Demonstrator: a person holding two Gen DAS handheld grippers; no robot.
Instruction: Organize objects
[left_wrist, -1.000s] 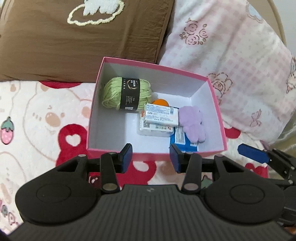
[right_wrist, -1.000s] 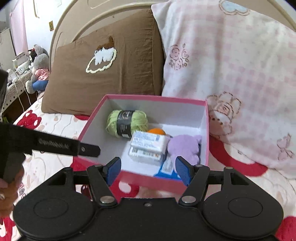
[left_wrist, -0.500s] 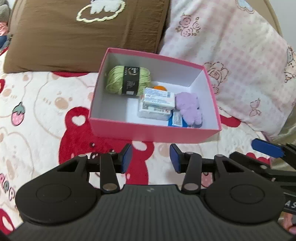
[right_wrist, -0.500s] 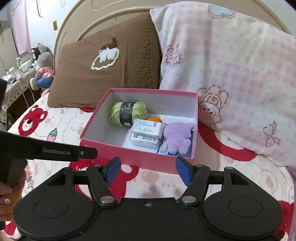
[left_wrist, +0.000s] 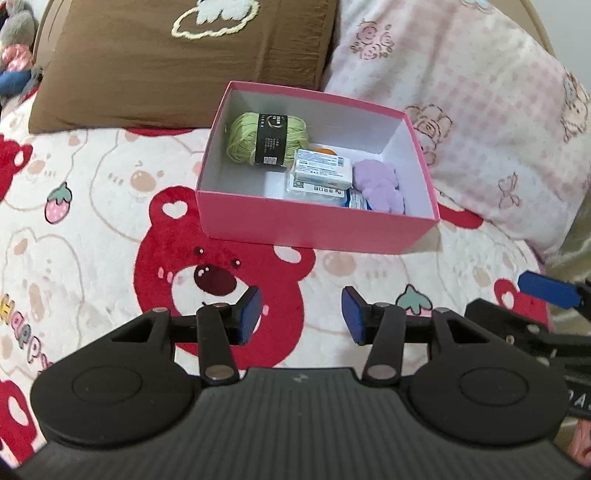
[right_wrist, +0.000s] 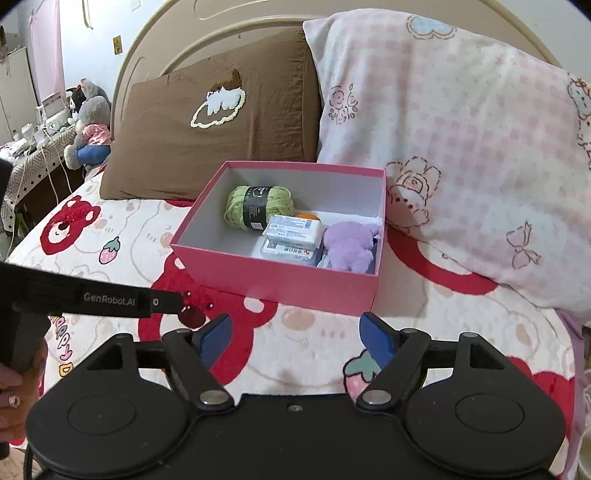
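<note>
Looks nearly finished: yarn (left_wrist: 266, 137), packets (left_wrist: 321, 173) and purple toy (left_wrist: 380, 186) inside pink box (left_wrist: 314, 227) on bed. Left gripper (left_wrist: 300, 315), right gripper (right_wrist: 293, 338) empty, jaws opening. Nothing loose visible nearby.

Both views are bright, with soft and even indoor light; no lamp or window shows, and shadows are weak, only a thin one under the box (left_wrist: 317, 229) and a grey shade on its inner walls. The fisheye lens bends the edges strongly and the corners go dark. The middle is sharp, but the pillow (right_wrist: 461, 147) looks a little soft and pale.
</note>
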